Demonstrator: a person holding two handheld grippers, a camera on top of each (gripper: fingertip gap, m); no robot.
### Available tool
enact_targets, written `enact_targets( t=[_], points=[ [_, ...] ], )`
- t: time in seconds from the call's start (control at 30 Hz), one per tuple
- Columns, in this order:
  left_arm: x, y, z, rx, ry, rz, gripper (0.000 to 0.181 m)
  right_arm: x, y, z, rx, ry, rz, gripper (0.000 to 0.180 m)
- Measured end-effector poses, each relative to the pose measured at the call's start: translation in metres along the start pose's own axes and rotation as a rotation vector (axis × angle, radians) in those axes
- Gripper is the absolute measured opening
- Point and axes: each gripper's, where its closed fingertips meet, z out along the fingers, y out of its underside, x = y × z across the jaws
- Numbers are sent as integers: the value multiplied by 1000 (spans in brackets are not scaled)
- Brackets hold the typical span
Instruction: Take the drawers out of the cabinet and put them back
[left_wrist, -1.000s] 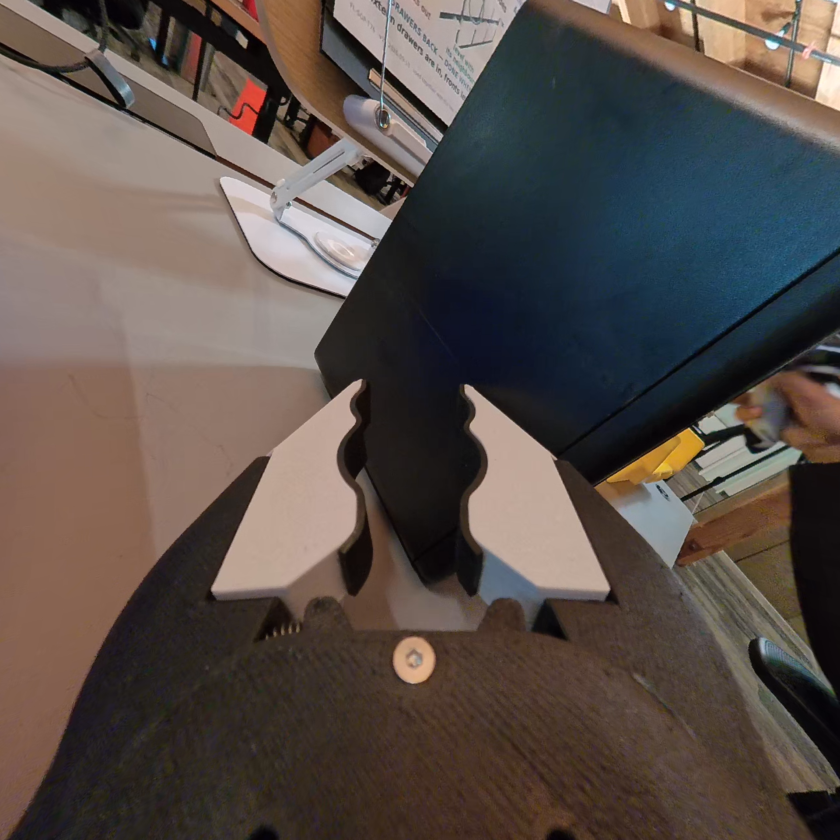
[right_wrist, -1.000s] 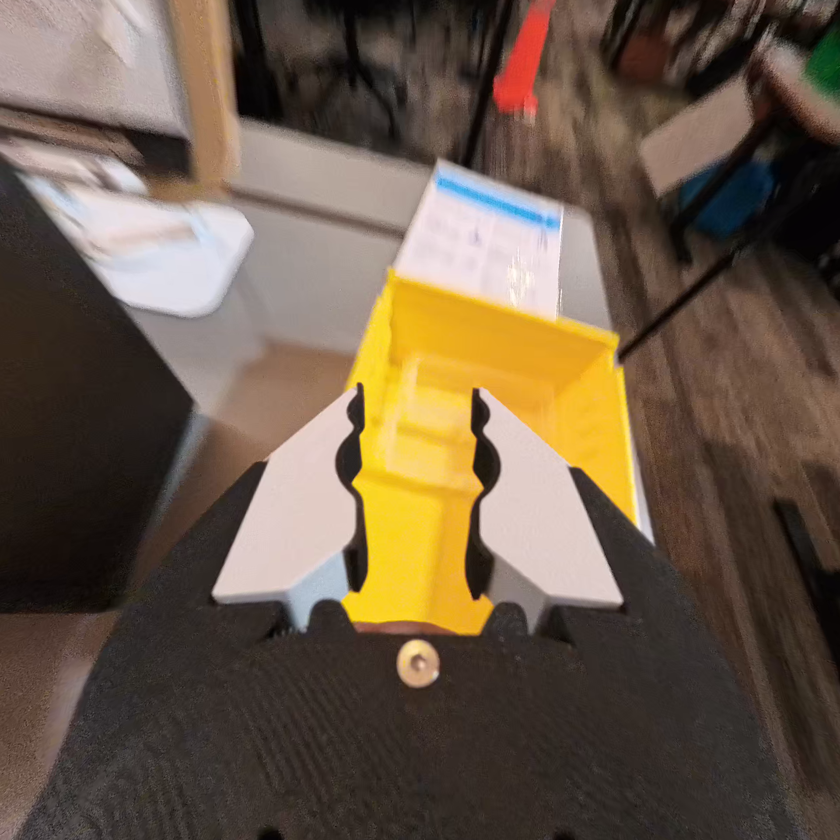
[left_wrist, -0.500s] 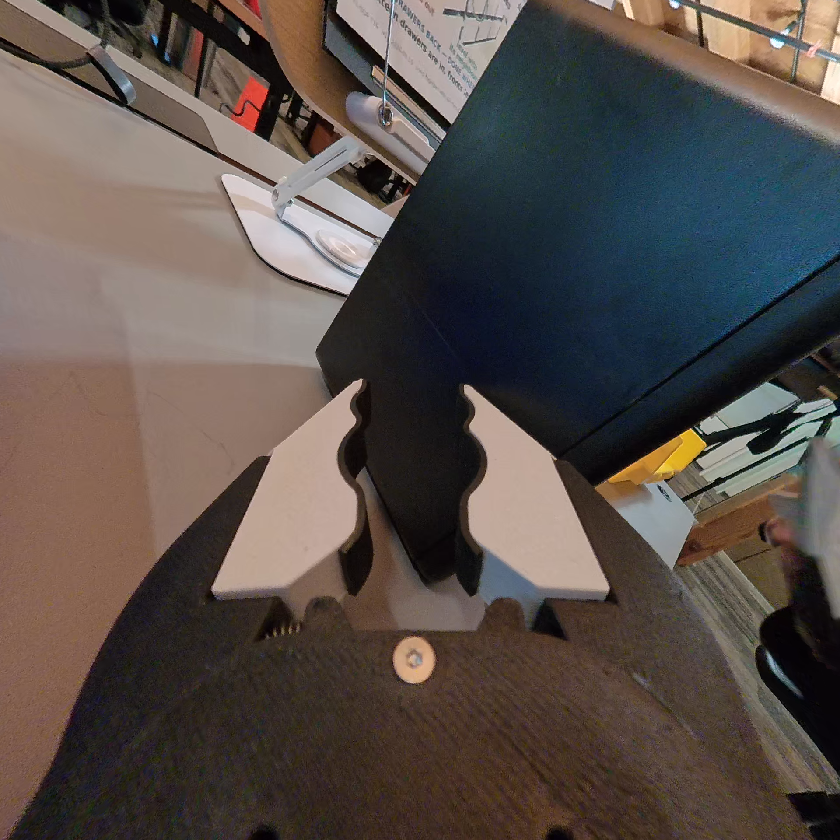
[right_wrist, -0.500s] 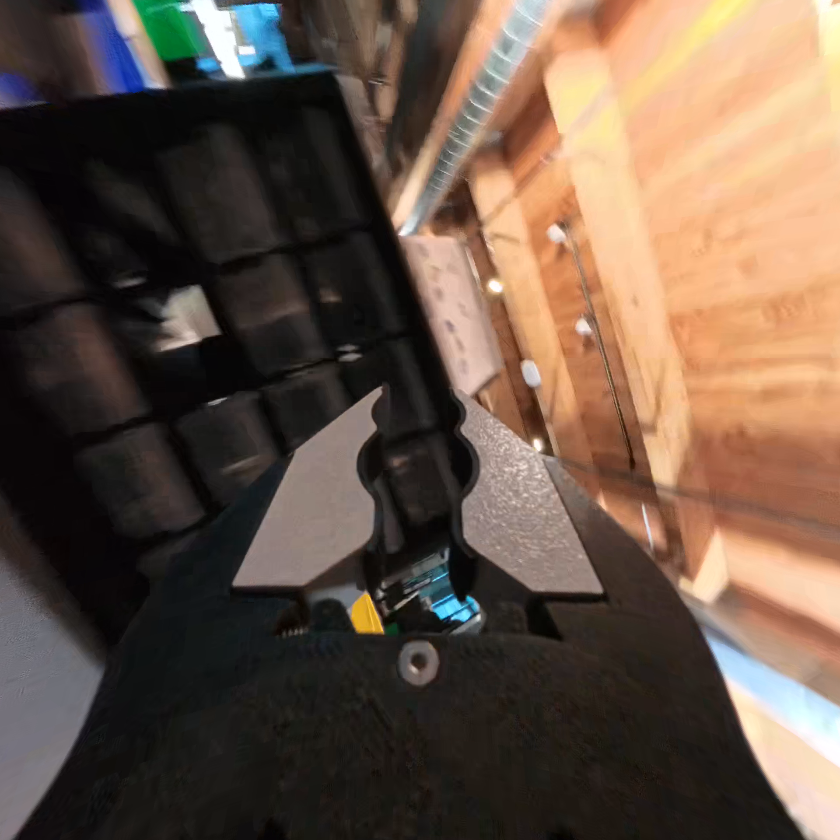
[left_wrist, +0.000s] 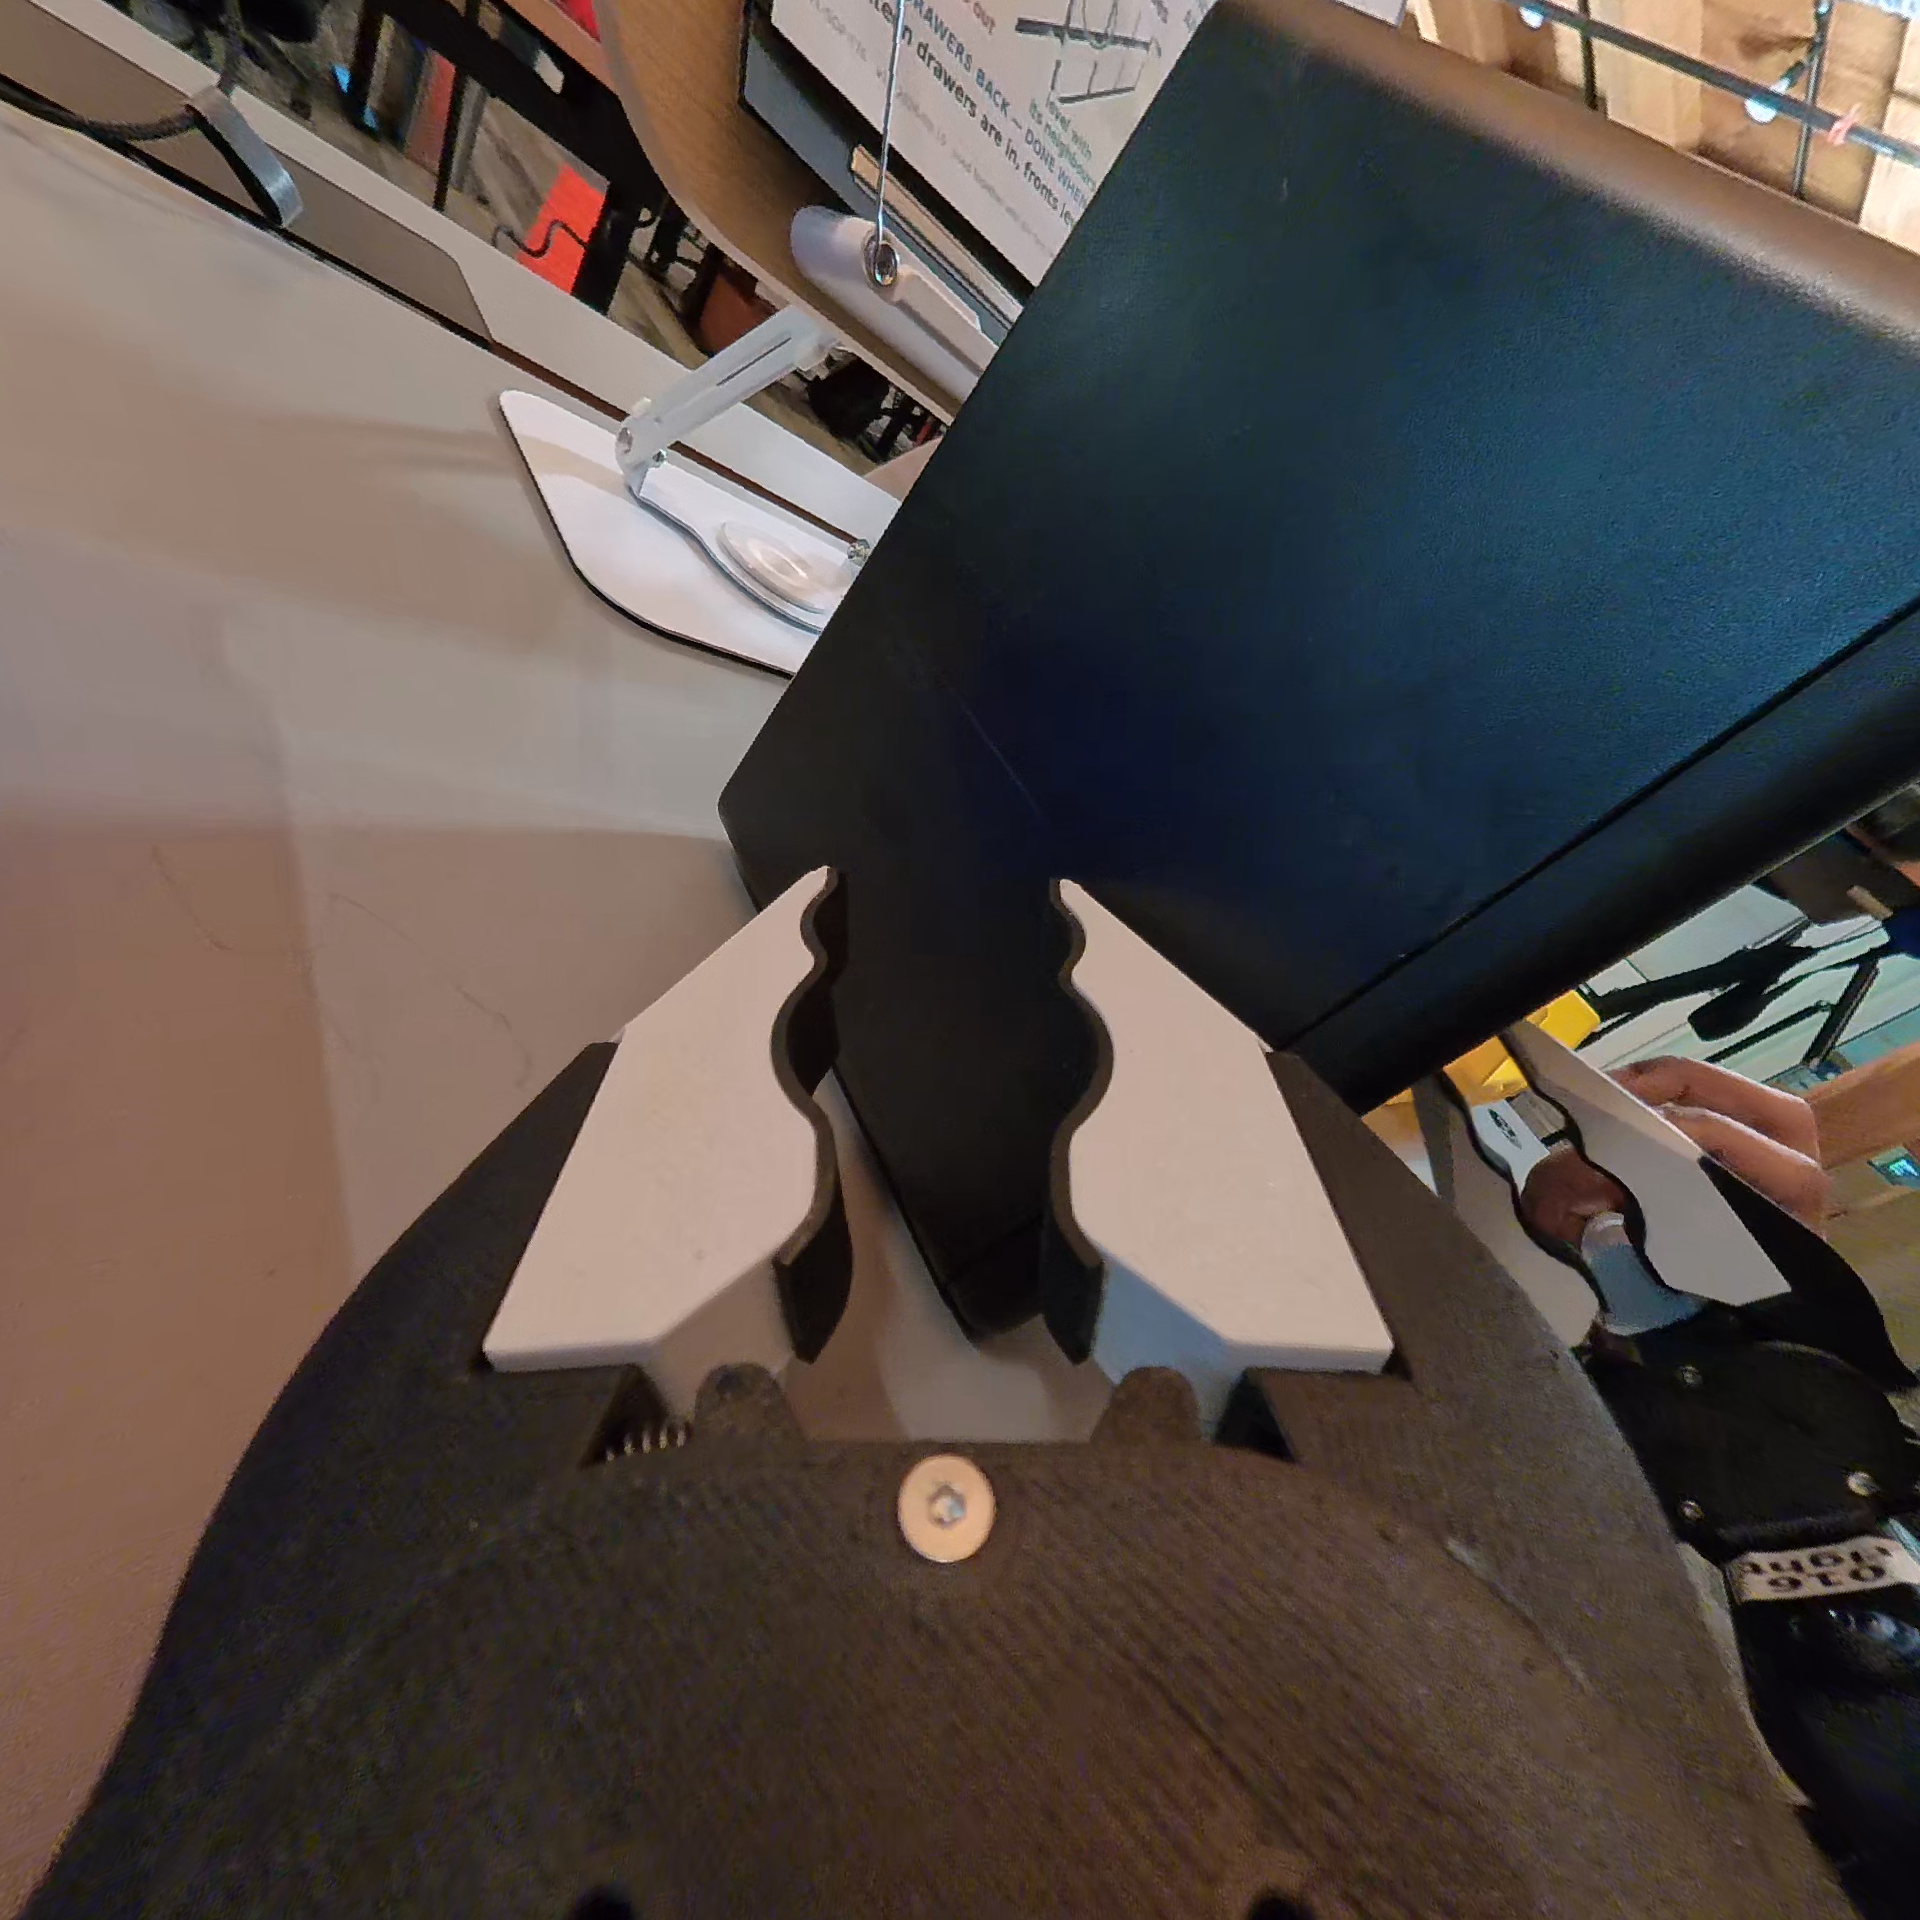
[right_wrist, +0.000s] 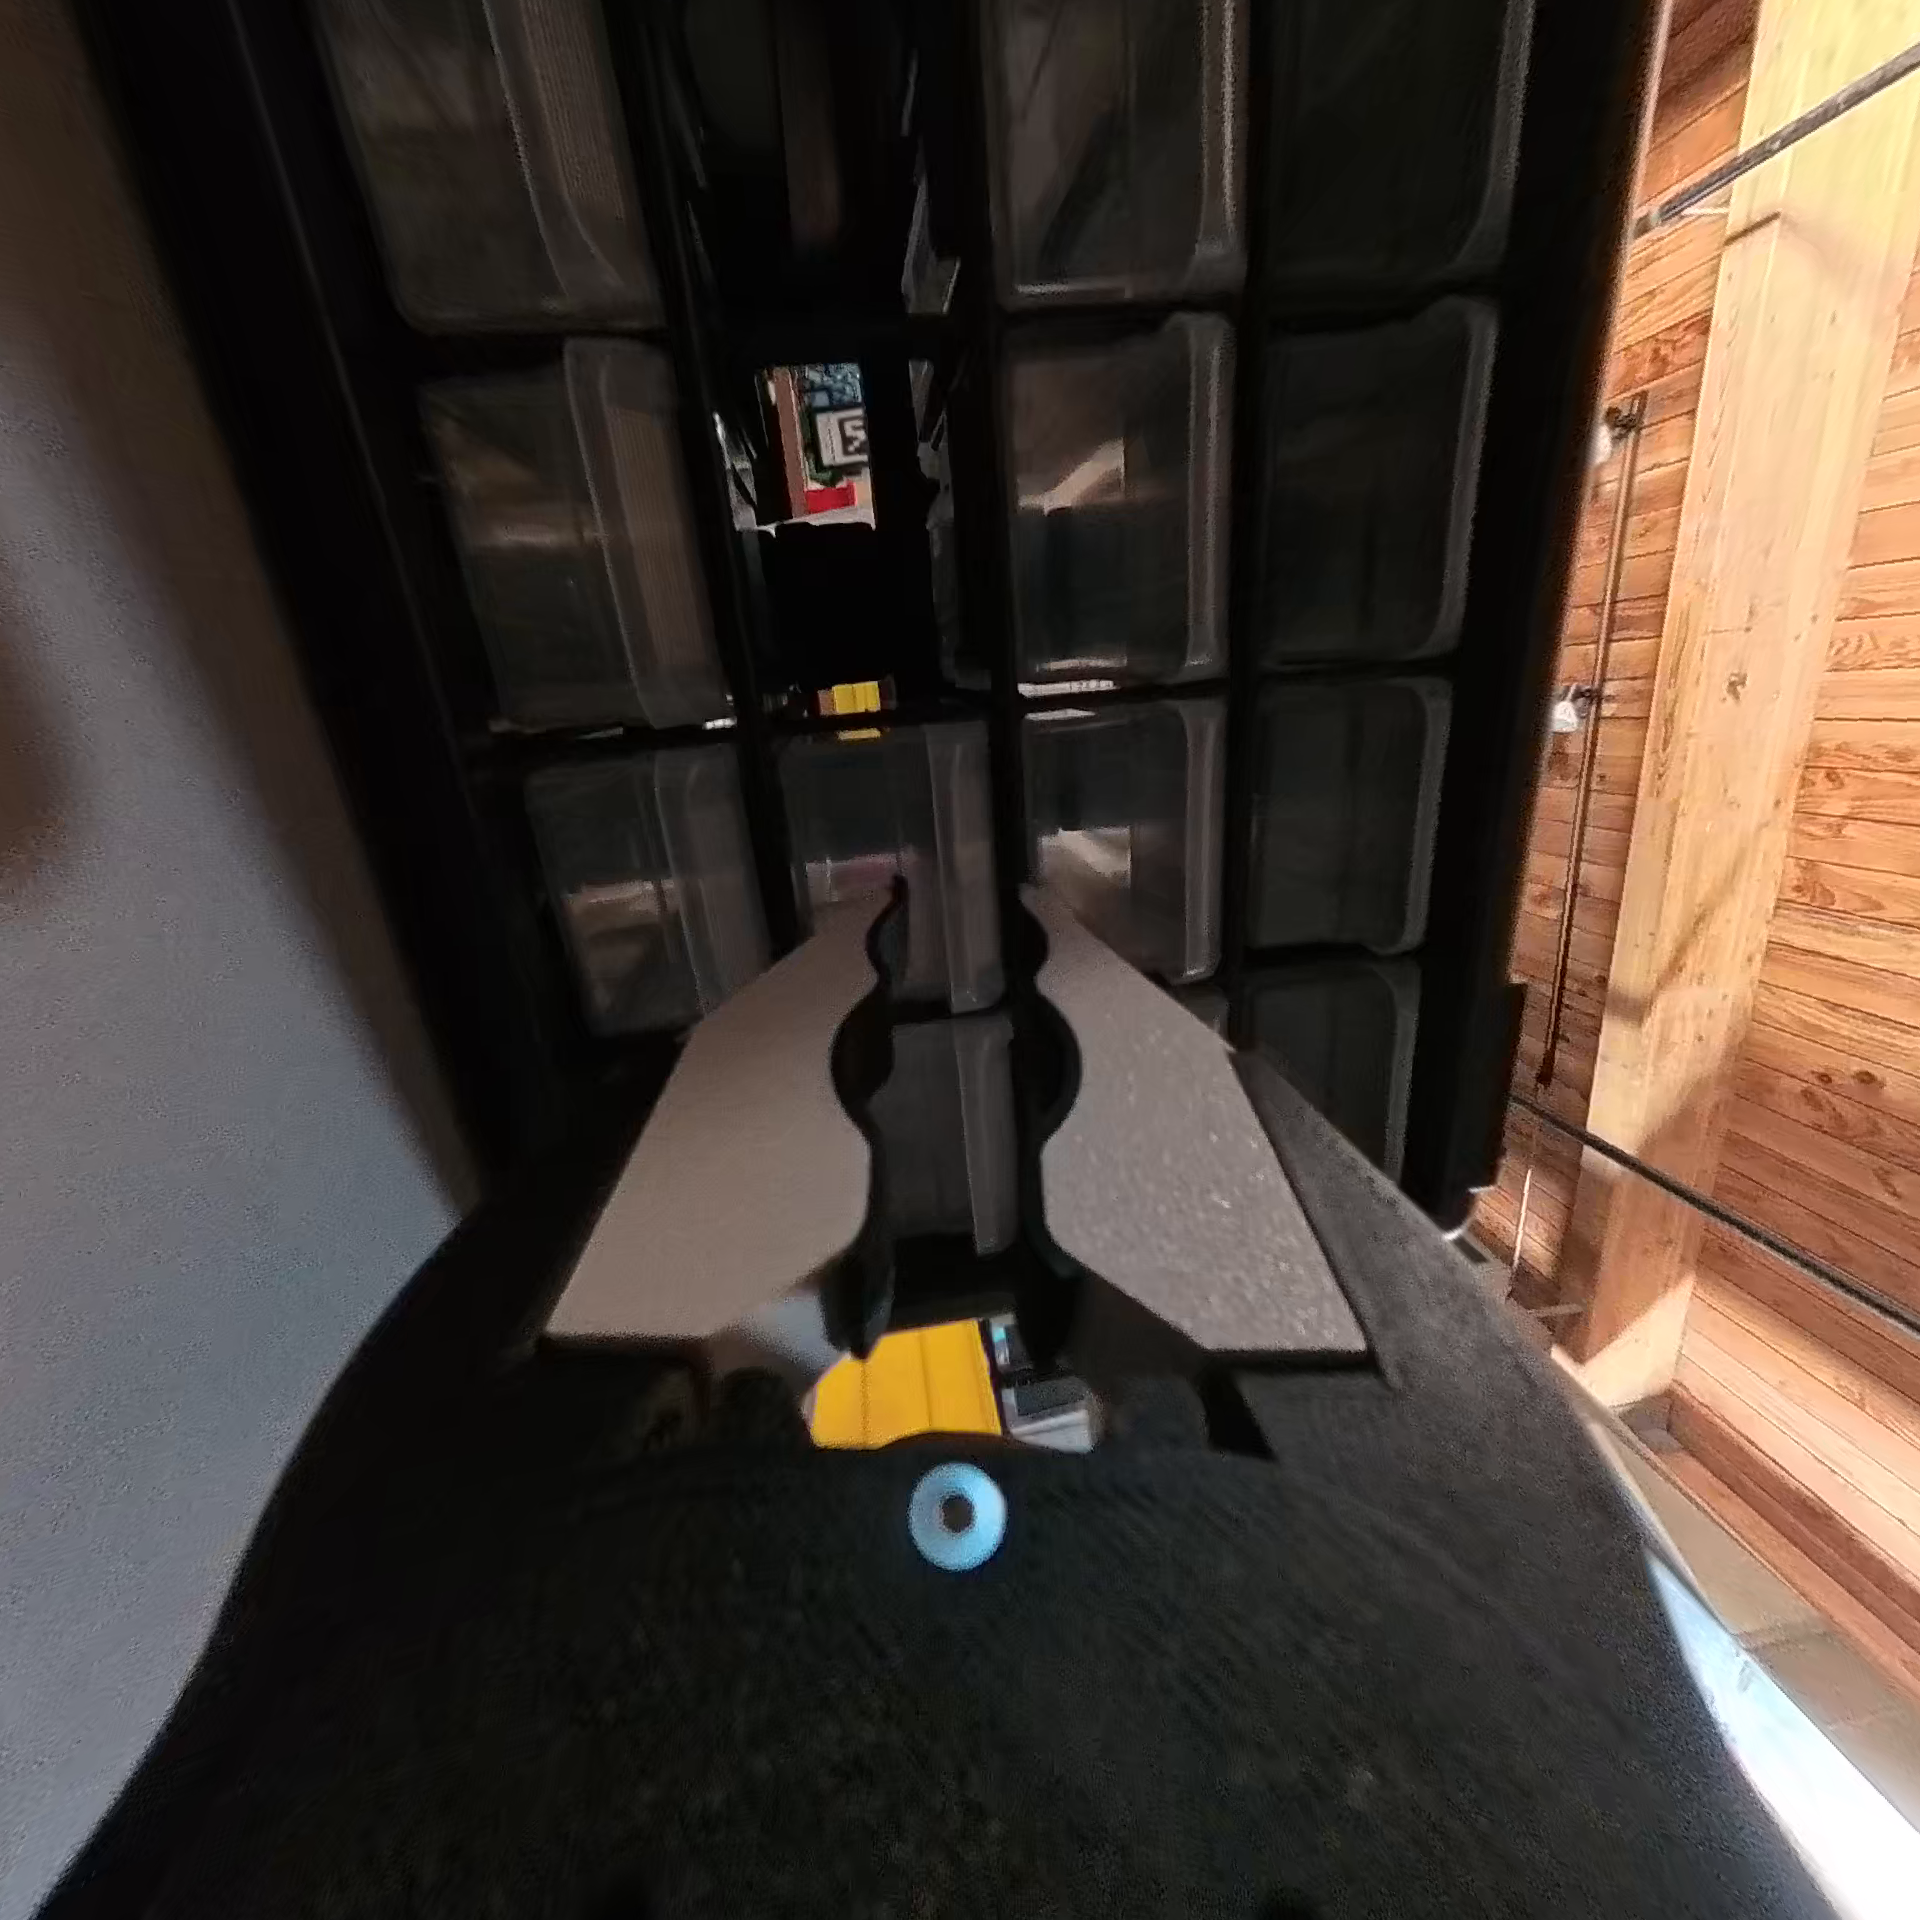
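Observation:
The black cabinet (left_wrist: 1351, 520) stands tilted on the table, and I see its side and back in the left wrist view. My left gripper (left_wrist: 940, 894) is open, with the cabinet's lower corner between its fingers. In the right wrist view the cabinet front (right_wrist: 1558, 623) shows a grid of translucent drawers (right_wrist: 1122, 488). One slot (right_wrist: 821, 582) in the middle column is empty and see-through. My right gripper (right_wrist: 961, 904) is open and empty, close in front of the lower drawers. It also shows at the right of the left wrist view (left_wrist: 1621, 1174), held by a hand.
A yellow bin (right_wrist: 904, 1392) lies below the right gripper and shows past the cabinet in the left wrist view (left_wrist: 1475, 1070). A white stand base (left_wrist: 665, 561) sits on the beige table (left_wrist: 260, 727) to the left. A wooden wall (right_wrist: 1766, 727) is to the right.
My right gripper swung from above the yellow bin up to face the cabinet front. My left gripper has stayed at the cabinet's corner.

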Motion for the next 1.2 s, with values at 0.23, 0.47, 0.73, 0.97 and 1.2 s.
enact_targets(
  t=[0.23,0.47,0.73,0.97,1.2],
  points=[
    [0,0,-1,2,-7,11,33,4,-2,-22,18,-60,67,6],
    [0,1,0,0,-7,8,34,14,-8,-49,-2,-55,188,28],
    [-1,1,0,-6,0,-10,34,-29,-52,-76,-14,-453,743,25],
    [2,-14,-8,79,-74,176,28,-61,-115,-133,4,-1169,1065,33],
    [-4,-16,-9,81,-85,152,29,-66,-103,-142,-148,-1341,1072,29]
  ],
)
